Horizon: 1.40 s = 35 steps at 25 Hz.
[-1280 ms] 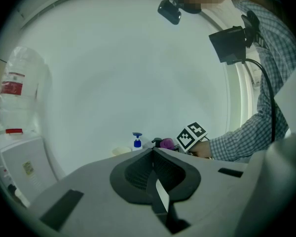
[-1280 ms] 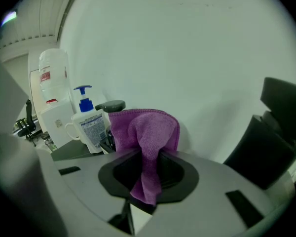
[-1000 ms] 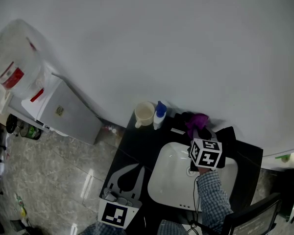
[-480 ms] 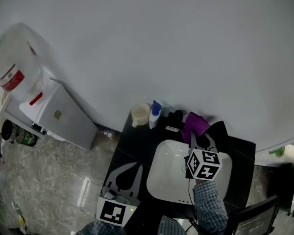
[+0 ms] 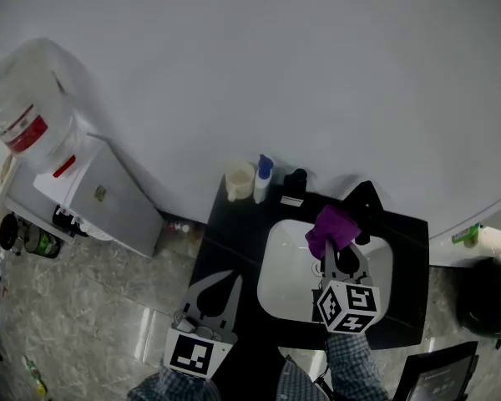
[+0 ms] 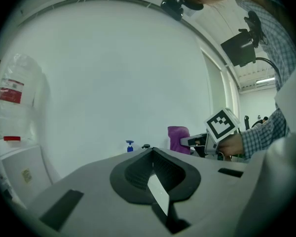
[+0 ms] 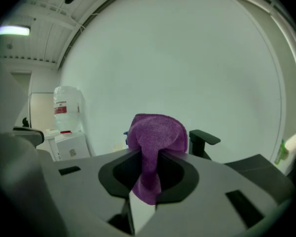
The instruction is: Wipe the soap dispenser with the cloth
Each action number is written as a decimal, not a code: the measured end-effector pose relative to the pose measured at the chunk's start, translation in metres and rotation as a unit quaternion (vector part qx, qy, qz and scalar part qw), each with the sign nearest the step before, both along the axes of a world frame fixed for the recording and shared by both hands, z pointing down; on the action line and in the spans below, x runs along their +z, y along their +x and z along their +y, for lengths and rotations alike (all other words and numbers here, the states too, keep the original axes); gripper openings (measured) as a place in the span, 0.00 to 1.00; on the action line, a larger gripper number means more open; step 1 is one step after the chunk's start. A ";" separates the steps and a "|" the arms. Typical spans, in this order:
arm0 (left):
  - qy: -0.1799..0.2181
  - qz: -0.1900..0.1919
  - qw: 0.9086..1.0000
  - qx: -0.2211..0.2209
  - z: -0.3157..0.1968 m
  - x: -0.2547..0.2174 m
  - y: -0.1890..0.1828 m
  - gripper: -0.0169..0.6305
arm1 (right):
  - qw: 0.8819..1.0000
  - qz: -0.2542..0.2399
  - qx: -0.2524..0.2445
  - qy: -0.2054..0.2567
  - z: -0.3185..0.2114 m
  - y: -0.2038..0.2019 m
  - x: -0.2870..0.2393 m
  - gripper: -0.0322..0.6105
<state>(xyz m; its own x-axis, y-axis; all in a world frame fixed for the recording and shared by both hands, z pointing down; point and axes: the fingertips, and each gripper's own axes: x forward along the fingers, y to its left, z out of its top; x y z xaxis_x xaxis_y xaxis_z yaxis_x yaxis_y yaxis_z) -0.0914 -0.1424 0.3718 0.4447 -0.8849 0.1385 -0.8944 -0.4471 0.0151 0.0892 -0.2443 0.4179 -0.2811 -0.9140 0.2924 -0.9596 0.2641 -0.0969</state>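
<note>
Right gripper (image 7: 147,179): its own view shows the jaws pinching the purple cloth (image 7: 155,135). Head view alone places it over the sink (image 5: 282,297); soap dispenser (image 5: 263,180) stands apart at the counter (image 5: 234,241) back, beside a cup (image 5: 239,180). Left gripper (image 6: 153,157): jaws together, empty, held low left.
</note>
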 end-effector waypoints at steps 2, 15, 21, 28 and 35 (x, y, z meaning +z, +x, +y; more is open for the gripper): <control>0.000 -0.003 1.000 0.009 0.012 0.001 -0.001 0.03 | 1.000 0.019 0.000 0.020 0.020 -0.003 -0.007 0.17; 0.007 -0.002 0.999 0.045 0.059 -0.002 0.010 0.03 | 0.998 0.047 0.002 0.049 0.099 0.001 -0.026 0.17; 0.019 -0.002 0.998 0.056 0.078 -0.013 0.027 0.03 | 0.995 0.057 -0.005 0.077 0.130 0.002 -0.046 0.17; 0.025 -0.006 0.998 0.060 0.130 -0.020 0.055 0.03 | 0.995 0.046 -0.021 0.090 0.191 0.010 -0.057 0.17; 0.034 -0.007 0.998 0.052 0.206 -0.023 0.079 0.03 | 0.995 0.043 -0.026 0.089 0.277 0.035 -0.050 0.17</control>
